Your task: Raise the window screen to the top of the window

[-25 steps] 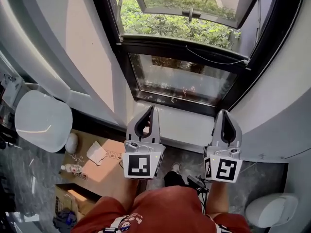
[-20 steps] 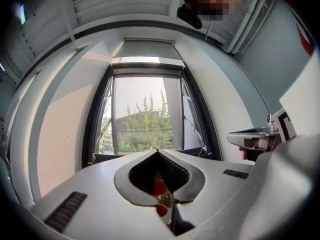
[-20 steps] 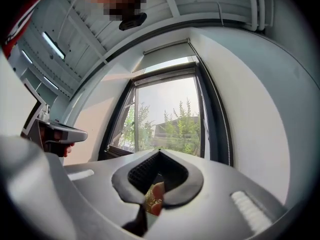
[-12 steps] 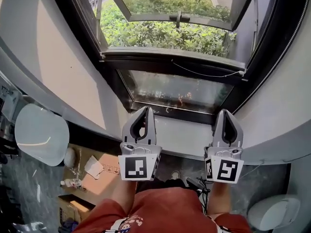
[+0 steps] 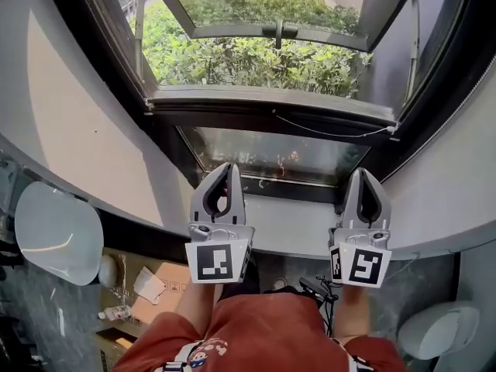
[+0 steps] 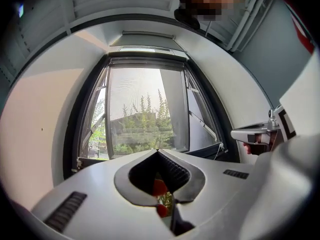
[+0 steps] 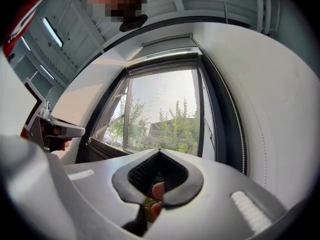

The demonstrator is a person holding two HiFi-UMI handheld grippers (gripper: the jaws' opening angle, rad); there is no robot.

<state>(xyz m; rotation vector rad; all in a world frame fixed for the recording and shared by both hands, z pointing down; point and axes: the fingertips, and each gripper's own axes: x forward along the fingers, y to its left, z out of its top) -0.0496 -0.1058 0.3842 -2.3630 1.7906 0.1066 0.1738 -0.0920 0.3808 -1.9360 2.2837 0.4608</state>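
Below the window frame (image 5: 232,121), I hold both tongs level with each other and well apart, above the white sill (image 5: 291,222), pointing forward and a little upward.

Left tongs (image 5: 225,169): jaws pressed fully together, with nothing gripped between them.

Right tongs (image 5: 363,173): jaws likewise closed tip to tip and empty. Neither pair touches the frame or the glass.

Window screen (image 6: 142,109): it appears as a faint, slightly rippled mesh hanging across the tall opening, well ahead of both tongs. The weave is too fine for me to say where its lower edge sits.

Across the bottom of the opening runs a grey rail (image 5: 263,99) with a thin cord (image 5: 333,133) lying along it. Under the rail is a fixed glass pane (image 5: 271,155).

Beyond the opening, a casement sash (image 5: 263,31) stands swung outward over green shrubs (image 5: 248,60).

A bead cord (image 7: 241,134) hangs down the right side of the frame.

A cardboard box (image 5: 167,273) lies on the floor at lower left.
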